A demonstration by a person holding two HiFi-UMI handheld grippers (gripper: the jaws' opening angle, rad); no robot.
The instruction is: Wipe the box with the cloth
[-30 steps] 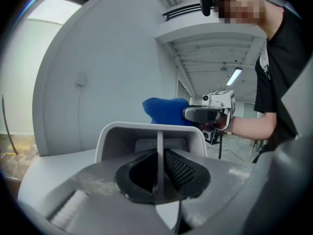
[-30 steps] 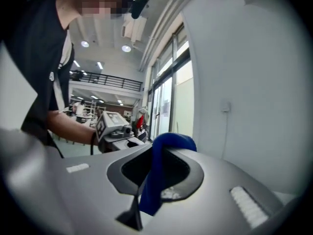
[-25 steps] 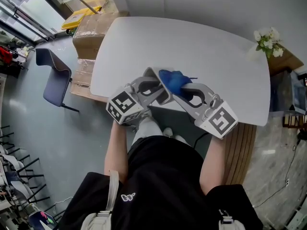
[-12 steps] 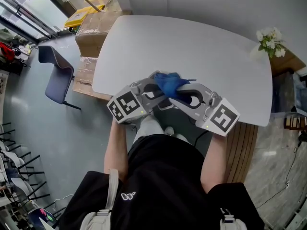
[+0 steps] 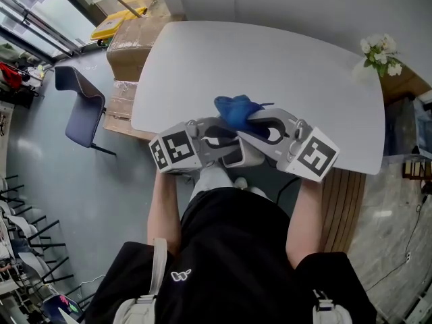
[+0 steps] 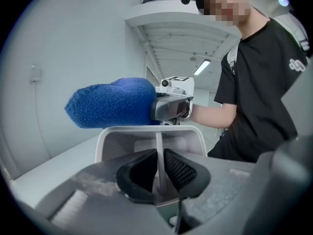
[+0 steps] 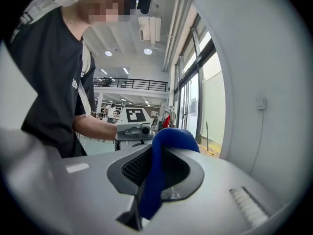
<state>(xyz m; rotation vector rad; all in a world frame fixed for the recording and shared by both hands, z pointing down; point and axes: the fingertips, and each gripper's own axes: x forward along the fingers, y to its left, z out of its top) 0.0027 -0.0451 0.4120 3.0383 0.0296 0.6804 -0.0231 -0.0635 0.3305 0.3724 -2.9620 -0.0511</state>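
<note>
The box [image 6: 115,143] is being gripped by the left gripper [image 6: 157,168], whose jaws are being pressed together on one thin white wall. It is being held over the near edge of the table [image 5: 270,66]. A fold of the blue cloth [image 6: 110,102] is being clamped between the jaws of the right gripper [image 7: 157,168], and the rest is bunched just above the box's far rim; whether it is touching cannot be told. For a good wipe, the box is probably best kept steady while the cloth is being drawn along rim and walls with light, even pressure, so the thin wall is not being bent or tugged free. Both grippers are being held close before the body, angled inward toward each other, elbows bent.
</note>
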